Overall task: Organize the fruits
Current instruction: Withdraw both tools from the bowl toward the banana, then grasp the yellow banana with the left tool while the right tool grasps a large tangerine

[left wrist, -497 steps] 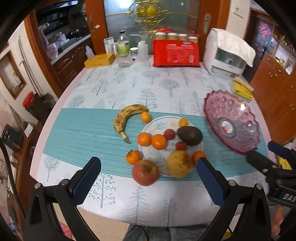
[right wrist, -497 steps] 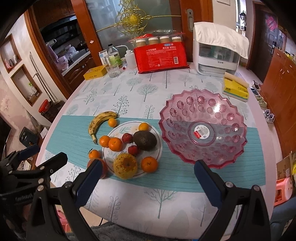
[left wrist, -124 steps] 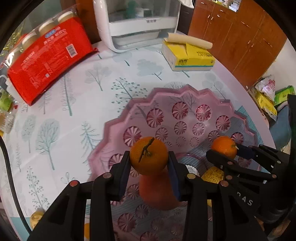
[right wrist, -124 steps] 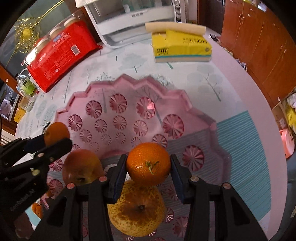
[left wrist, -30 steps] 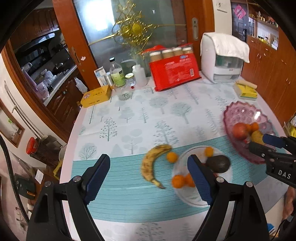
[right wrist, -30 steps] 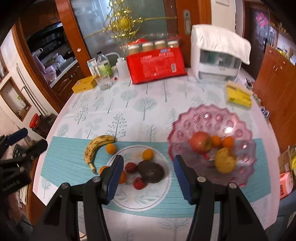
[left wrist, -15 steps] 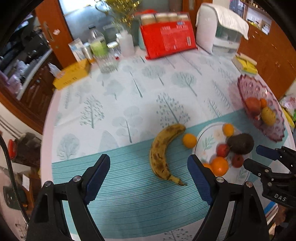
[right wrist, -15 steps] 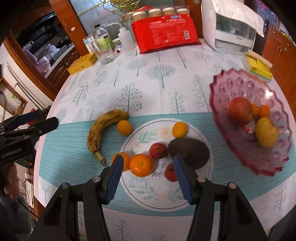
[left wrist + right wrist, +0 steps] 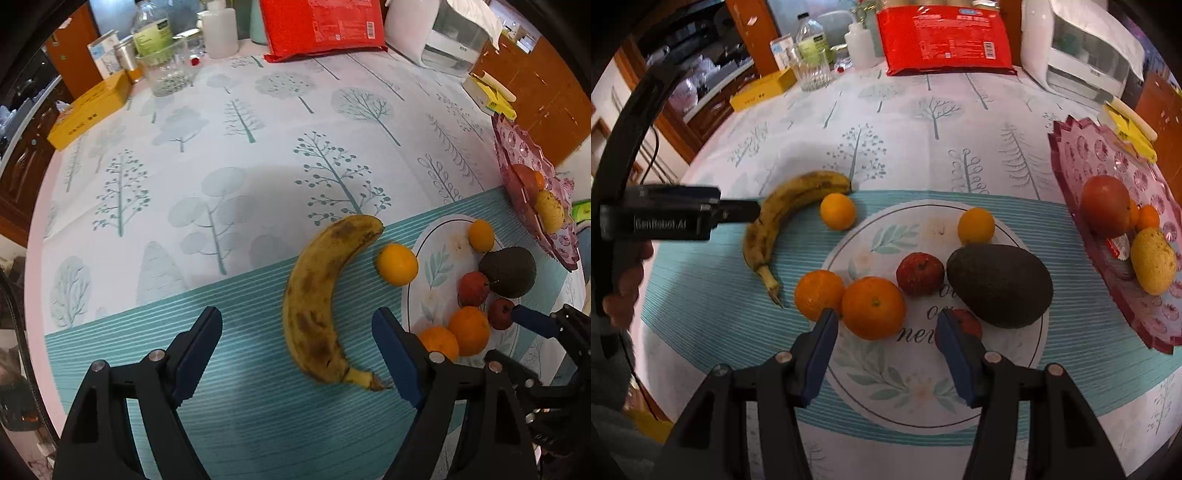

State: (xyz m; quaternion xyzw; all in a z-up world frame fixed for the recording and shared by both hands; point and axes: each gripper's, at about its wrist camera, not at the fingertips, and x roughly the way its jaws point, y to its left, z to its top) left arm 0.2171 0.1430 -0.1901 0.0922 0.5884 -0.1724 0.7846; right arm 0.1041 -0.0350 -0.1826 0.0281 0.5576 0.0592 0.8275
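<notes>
A spotted banana (image 9: 325, 295) lies on the teal runner, between the open fingers of my left gripper (image 9: 297, 354), which hangs just above its stem end. A small orange (image 9: 397, 264) sits beside it. My right gripper (image 9: 884, 350) is open and empty, low over a white plate (image 9: 886, 376), with a large orange (image 9: 873, 308) just ahead of its fingertips. On the plate also lie an avocado (image 9: 999, 286), small red fruits (image 9: 919, 273) and another orange (image 9: 976, 226). The pink glass bowl (image 9: 1108, 155) at right holds an apple (image 9: 1106, 210), oranges and a yellow fruit.
At the table's far side stand a red package (image 9: 945, 37), a white appliance (image 9: 1082, 55), bottles and a glass (image 9: 812, 70), and a yellow box (image 9: 762, 90). A yellow tissue pack (image 9: 1130, 129) lies behind the bowl. An orange (image 9: 820, 293) sits off the plate's left rim.
Both grippers have come down and forward toward the table. The left one now straddles the banana; the right one has closed in on the large orange on the plate.
</notes>
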